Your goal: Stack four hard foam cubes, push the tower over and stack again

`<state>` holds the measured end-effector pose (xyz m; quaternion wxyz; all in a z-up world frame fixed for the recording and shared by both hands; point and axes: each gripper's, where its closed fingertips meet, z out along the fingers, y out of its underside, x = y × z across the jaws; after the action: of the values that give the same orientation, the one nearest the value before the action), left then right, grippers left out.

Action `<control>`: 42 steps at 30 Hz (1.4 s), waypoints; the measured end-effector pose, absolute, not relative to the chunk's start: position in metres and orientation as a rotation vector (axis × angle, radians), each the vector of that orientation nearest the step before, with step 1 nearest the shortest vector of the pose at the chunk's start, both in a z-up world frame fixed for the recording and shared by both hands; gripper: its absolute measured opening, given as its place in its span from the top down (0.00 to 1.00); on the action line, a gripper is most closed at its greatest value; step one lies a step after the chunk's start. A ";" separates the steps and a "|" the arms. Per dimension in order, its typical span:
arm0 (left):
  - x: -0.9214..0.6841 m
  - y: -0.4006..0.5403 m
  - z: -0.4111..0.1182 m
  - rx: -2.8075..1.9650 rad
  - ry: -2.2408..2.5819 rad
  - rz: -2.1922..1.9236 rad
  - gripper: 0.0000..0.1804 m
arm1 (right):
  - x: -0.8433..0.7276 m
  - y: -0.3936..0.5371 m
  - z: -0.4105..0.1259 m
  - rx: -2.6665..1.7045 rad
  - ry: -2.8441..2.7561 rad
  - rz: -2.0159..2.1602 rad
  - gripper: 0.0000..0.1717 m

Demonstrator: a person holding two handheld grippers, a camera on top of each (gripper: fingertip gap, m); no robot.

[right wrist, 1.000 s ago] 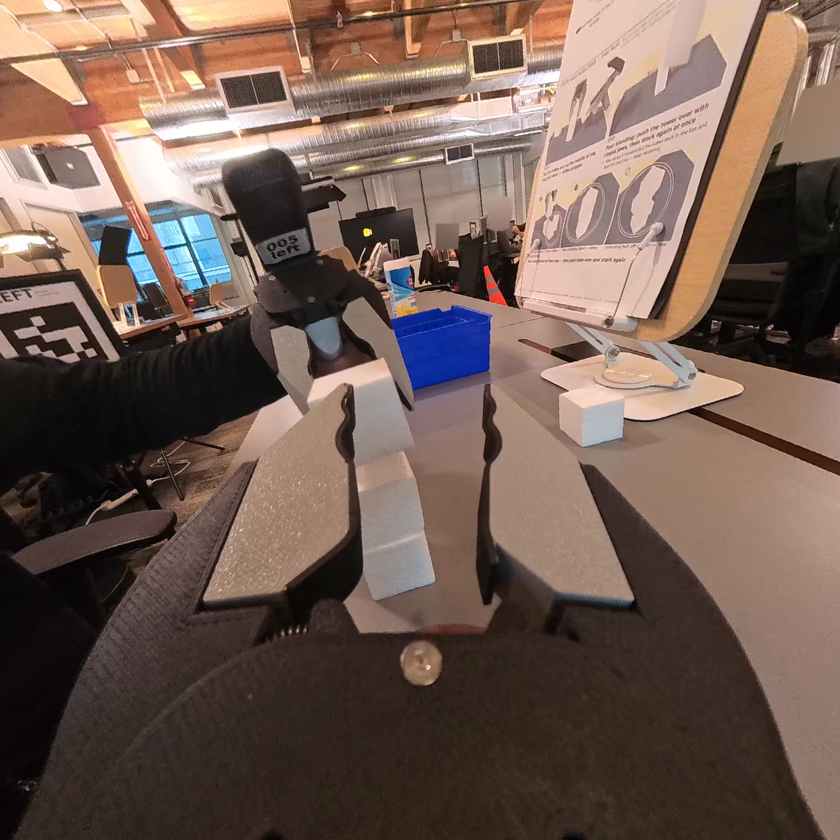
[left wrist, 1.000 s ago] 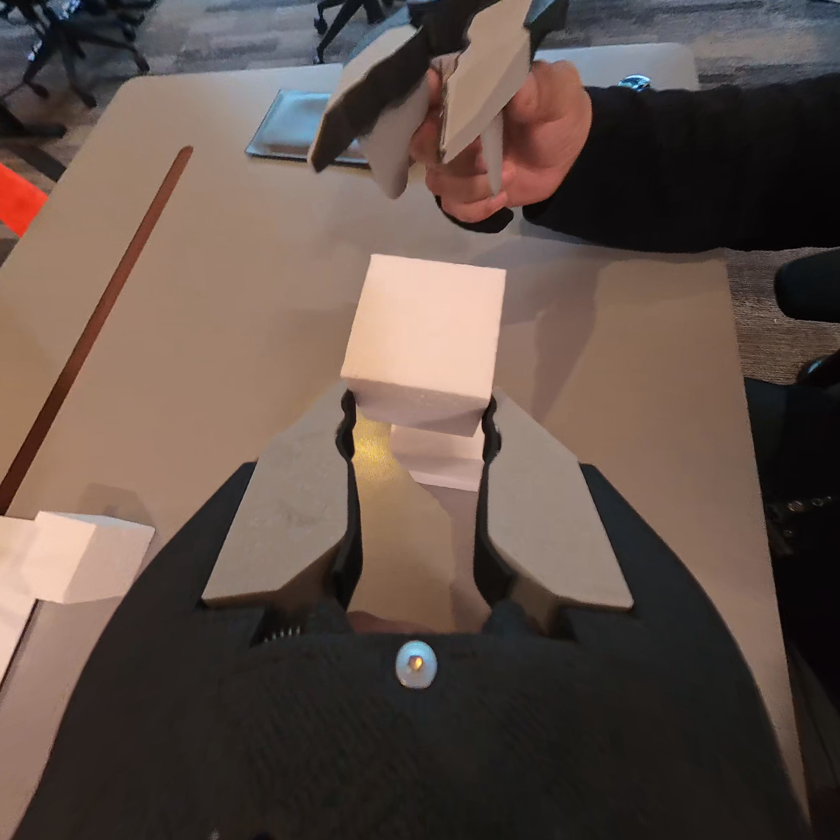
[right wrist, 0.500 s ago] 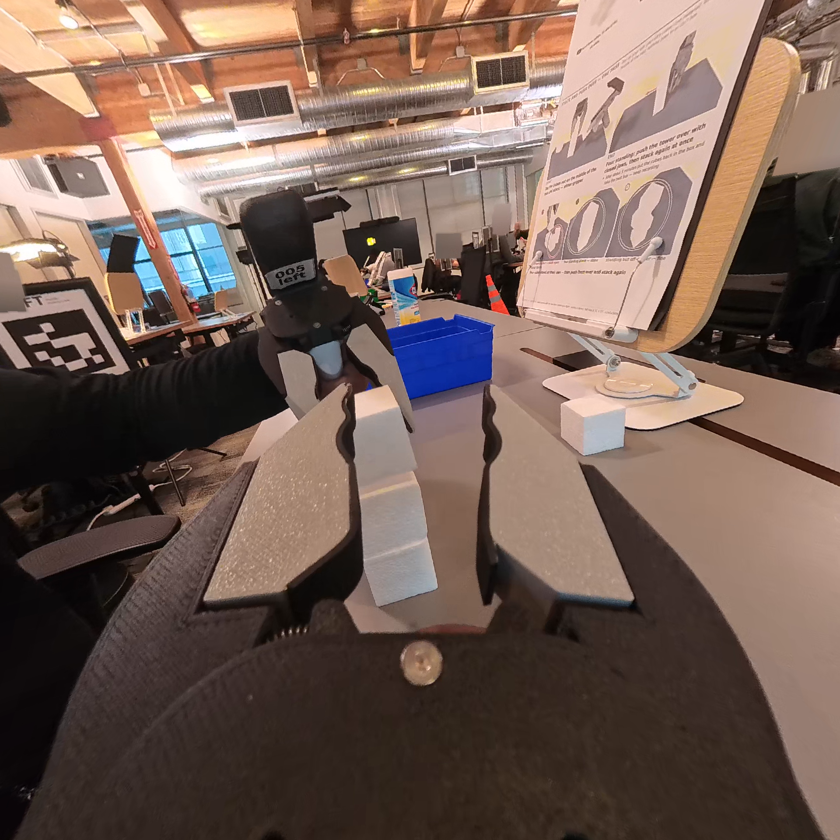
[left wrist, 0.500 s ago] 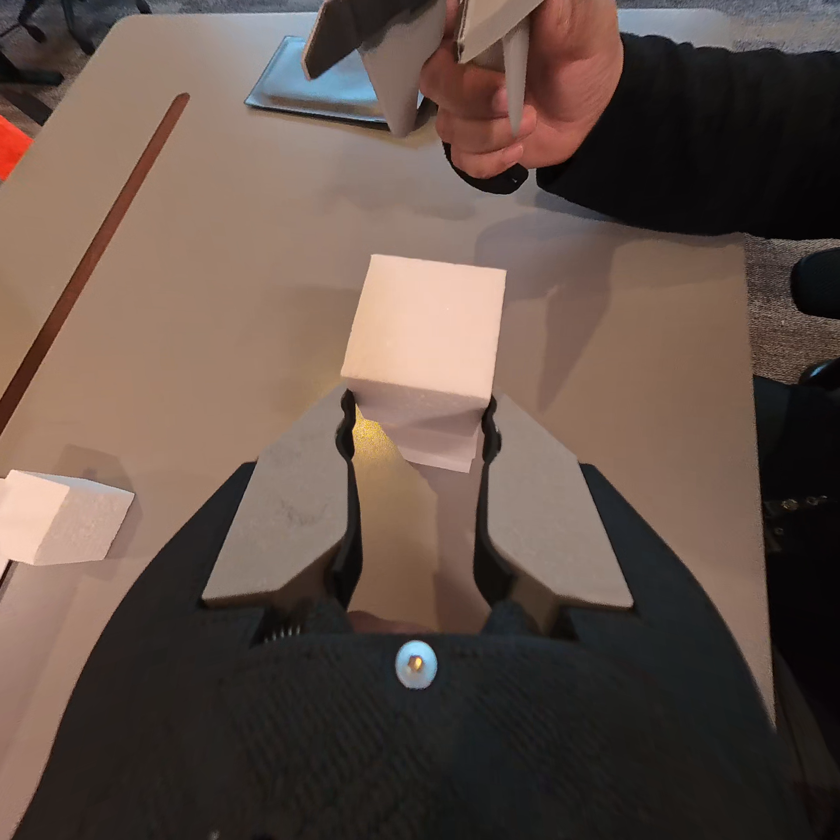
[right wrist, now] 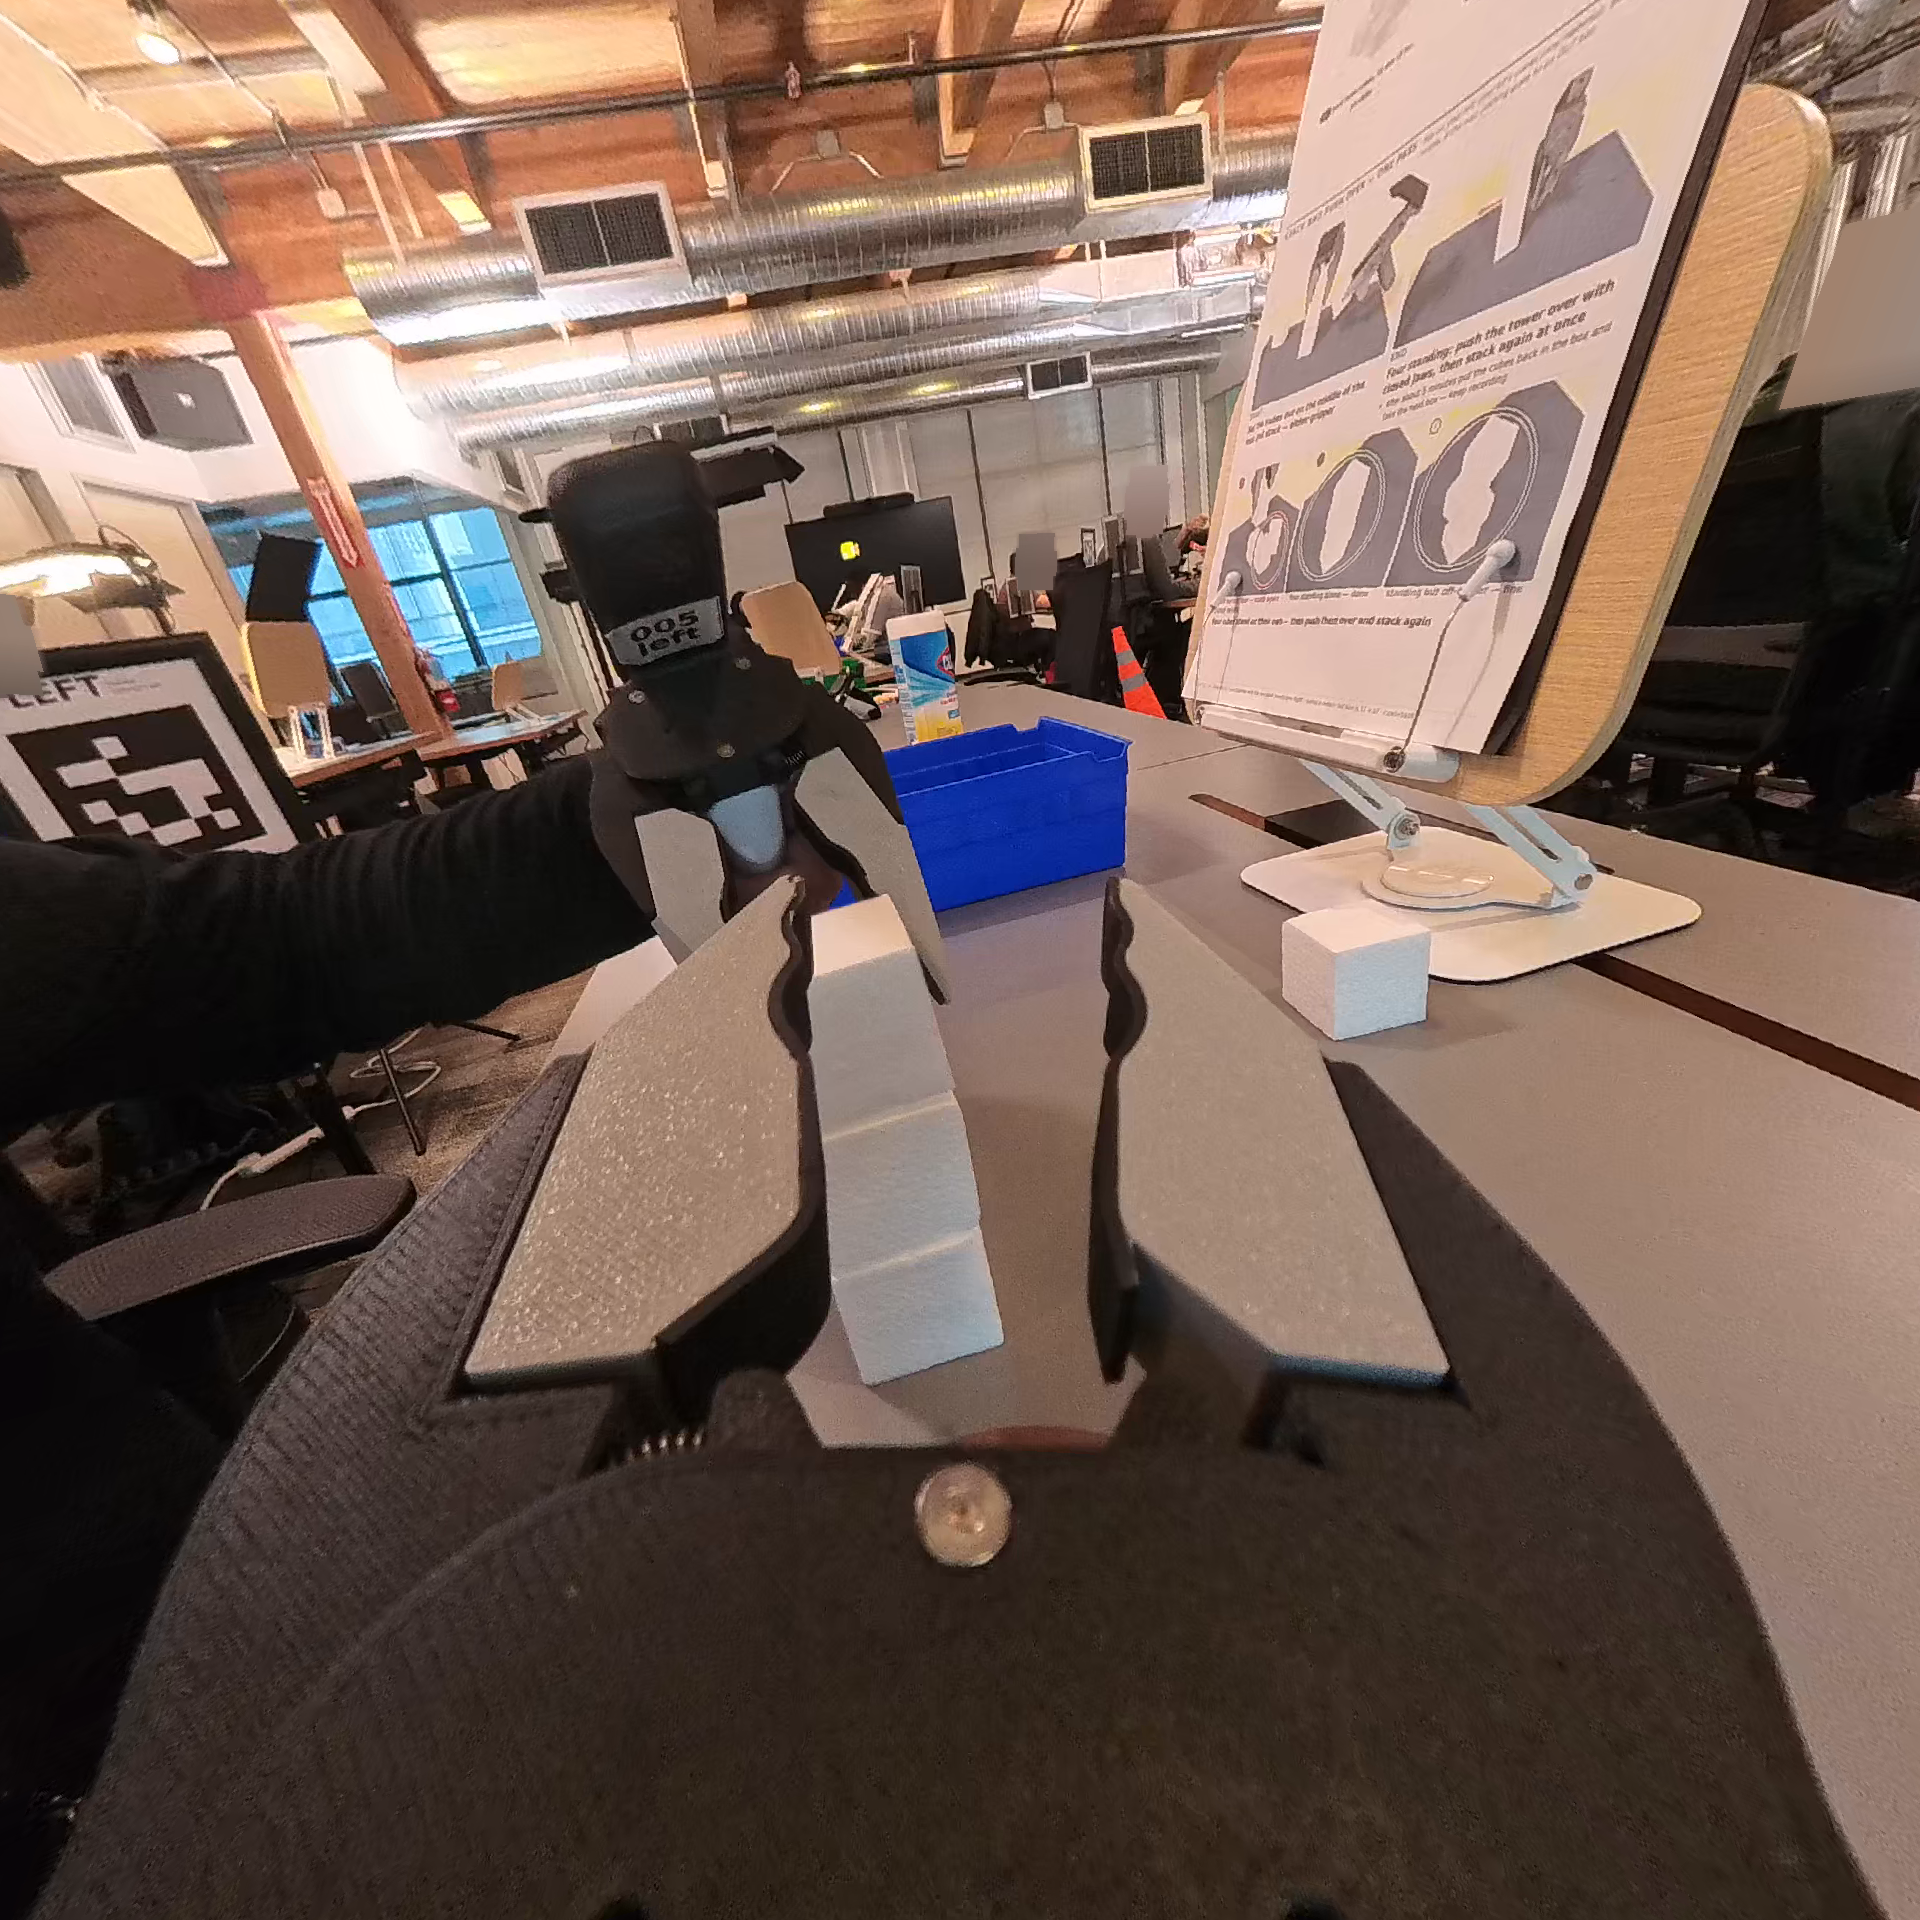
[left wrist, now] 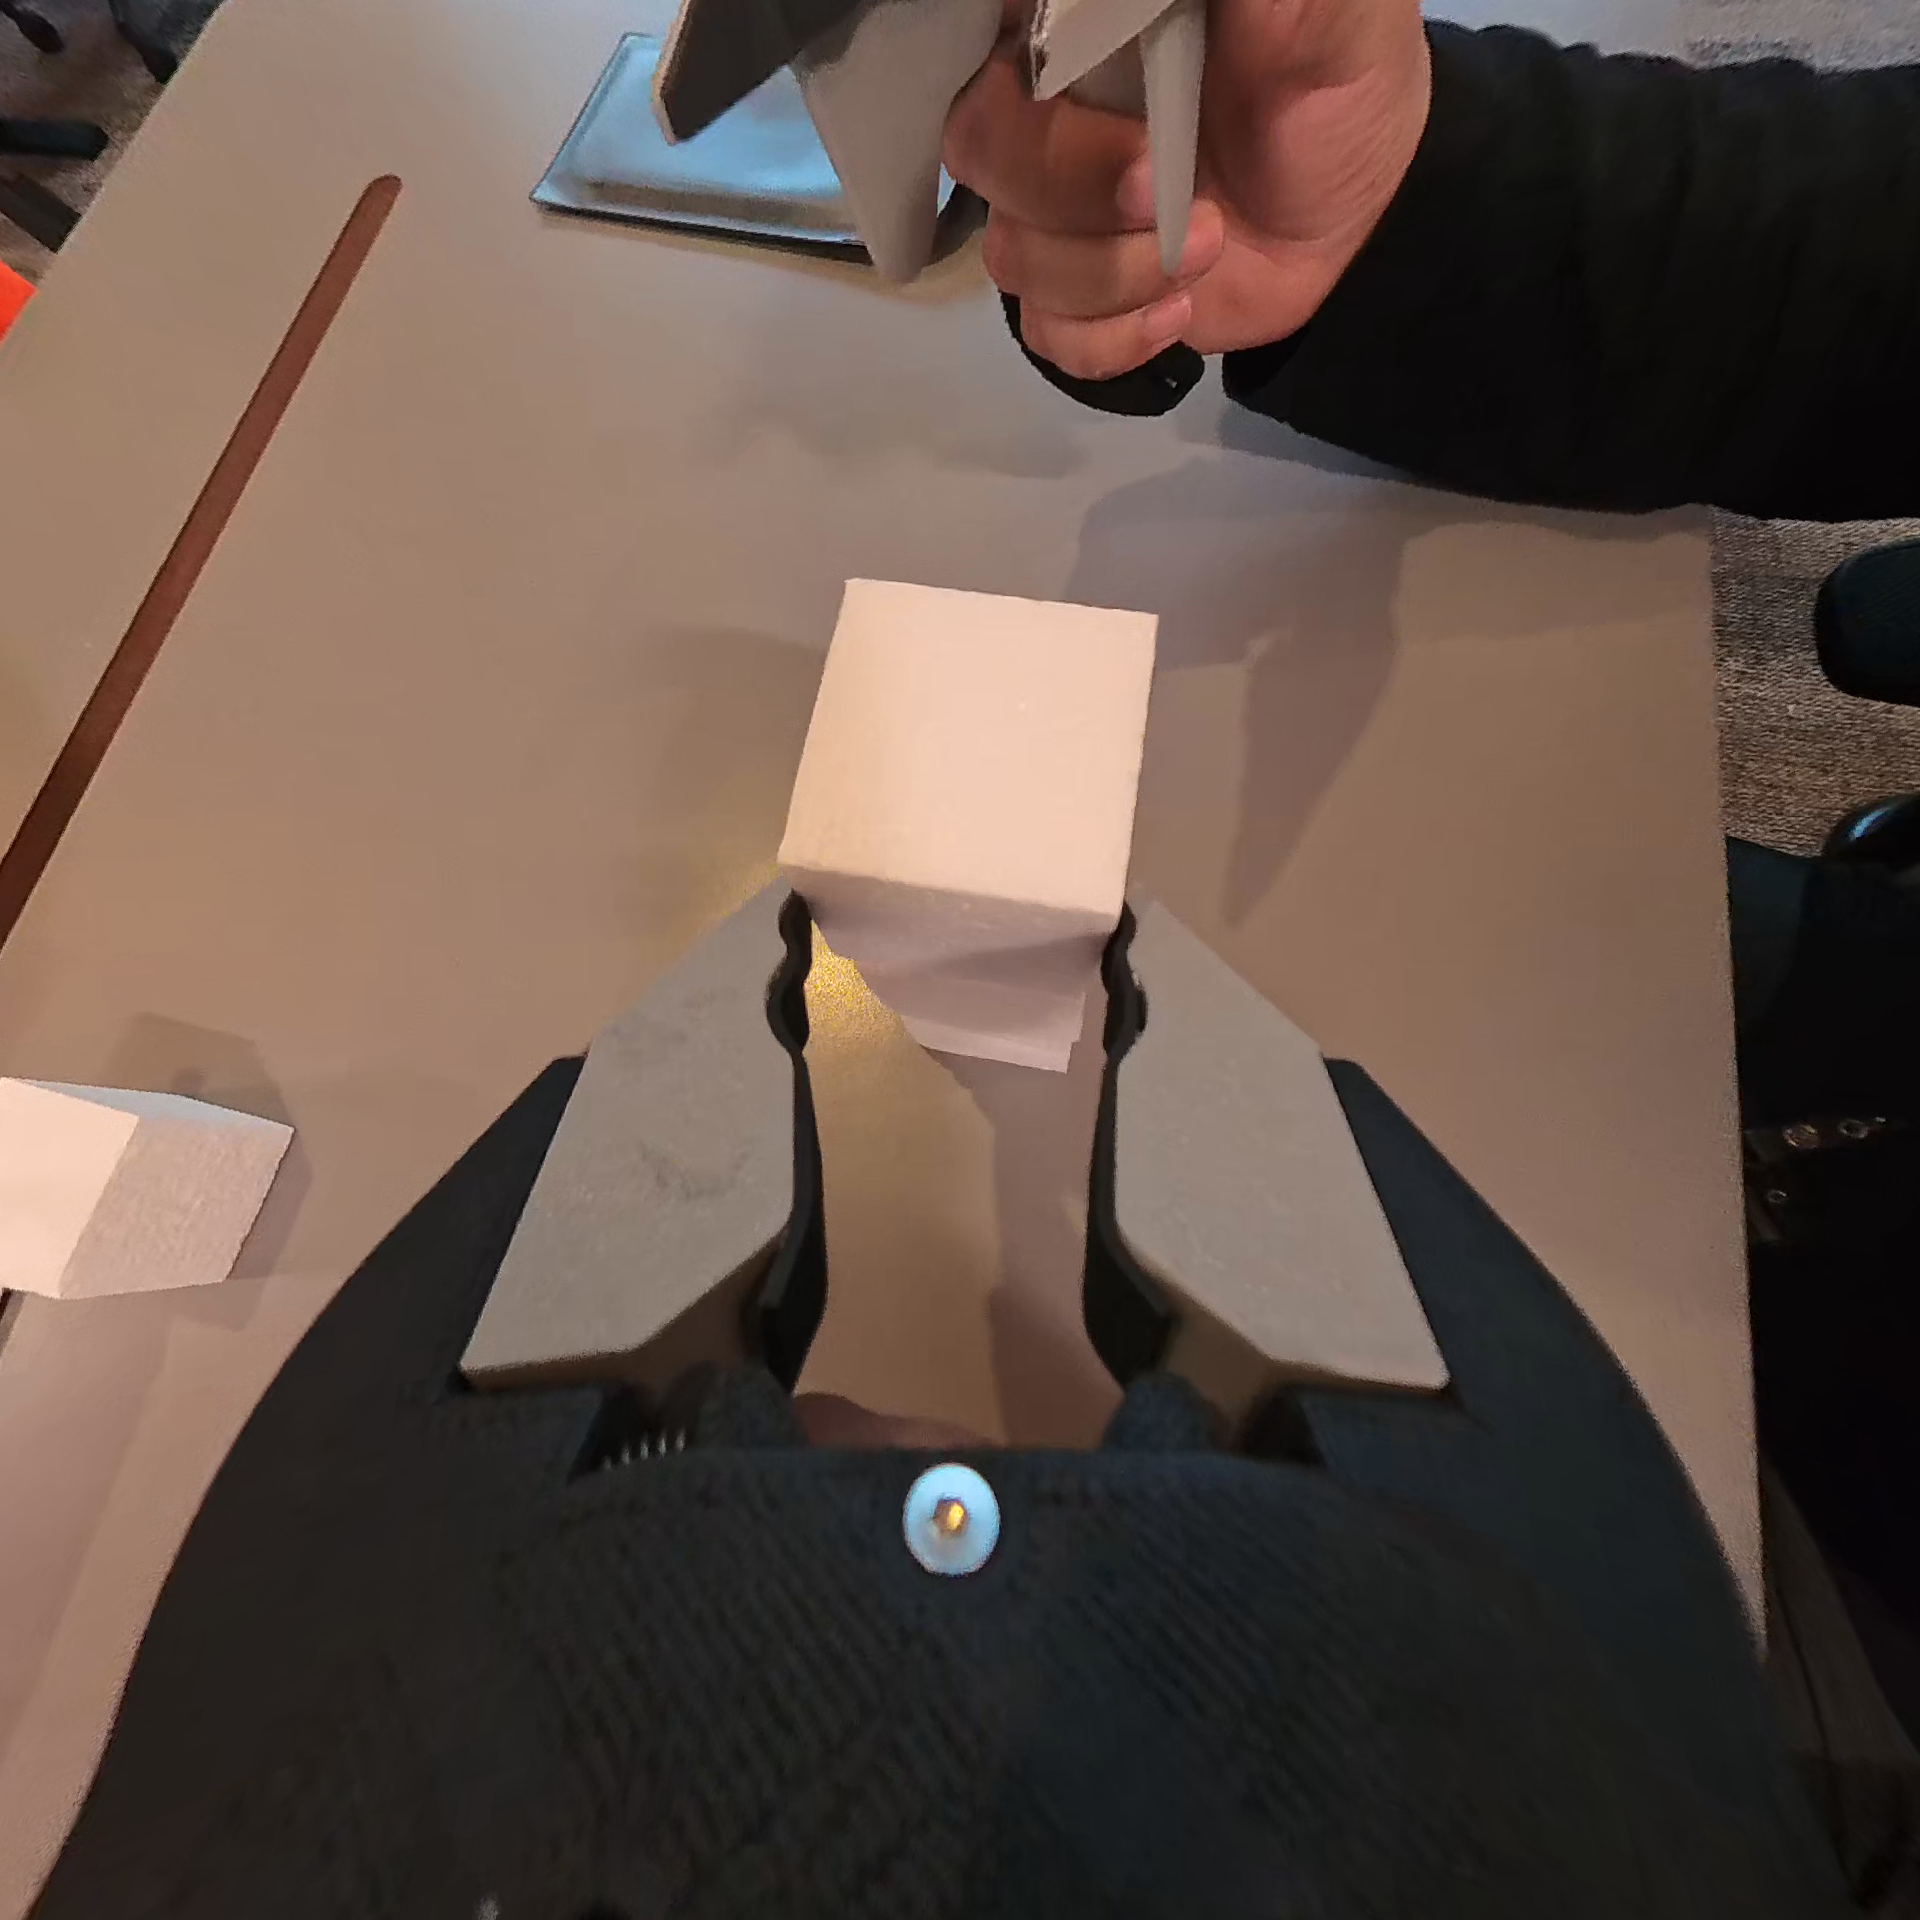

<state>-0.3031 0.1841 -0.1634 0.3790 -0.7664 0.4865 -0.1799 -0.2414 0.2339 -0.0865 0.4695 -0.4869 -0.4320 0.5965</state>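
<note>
Three matte white foam cubes (right wrist: 894,1143) stood stacked between the left gripper's (left wrist: 954,935) grey textured fingers, which clasped the top cube (left wrist: 971,769); the right gripper (right wrist: 951,935) gaped empty alongside.

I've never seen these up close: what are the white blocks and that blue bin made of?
The white cubes look like rigid foam: matte, finely grained faces with crisp edges, also seen on the cube held in the left gripper. The blue bin looks like moulded plastic: smooth, evenly coloured walls with a slight sheen. Neither is certain by sight alone.
</note>
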 end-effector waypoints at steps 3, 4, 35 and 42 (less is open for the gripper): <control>-0.302 0.186 -0.163 -1.958 1.225 -0.462 0.69 | -0.241 0.234 -0.086 -1.192 -1.057 1.464 0.69; -0.302 0.186 -0.163 -1.960 1.223 -0.464 0.67 | -0.241 0.234 -0.086 -1.193 -1.057 1.464 0.69; -0.345 0.190 -0.153 -1.883 0.985 -0.771 0.52 | -0.246 0.243 -0.107 -1.267 -1.078 1.450 0.68; -0.335 0.181 -0.142 -1.844 0.983 -0.793 0.52 | -0.247 0.243 -0.108 -1.268 -1.086 1.449 0.68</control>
<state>-0.3352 0.1812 -0.1423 0.4376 -0.7418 0.3954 -0.3191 -0.2474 0.2426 -0.1079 0.4486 -0.5127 -0.4390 0.5858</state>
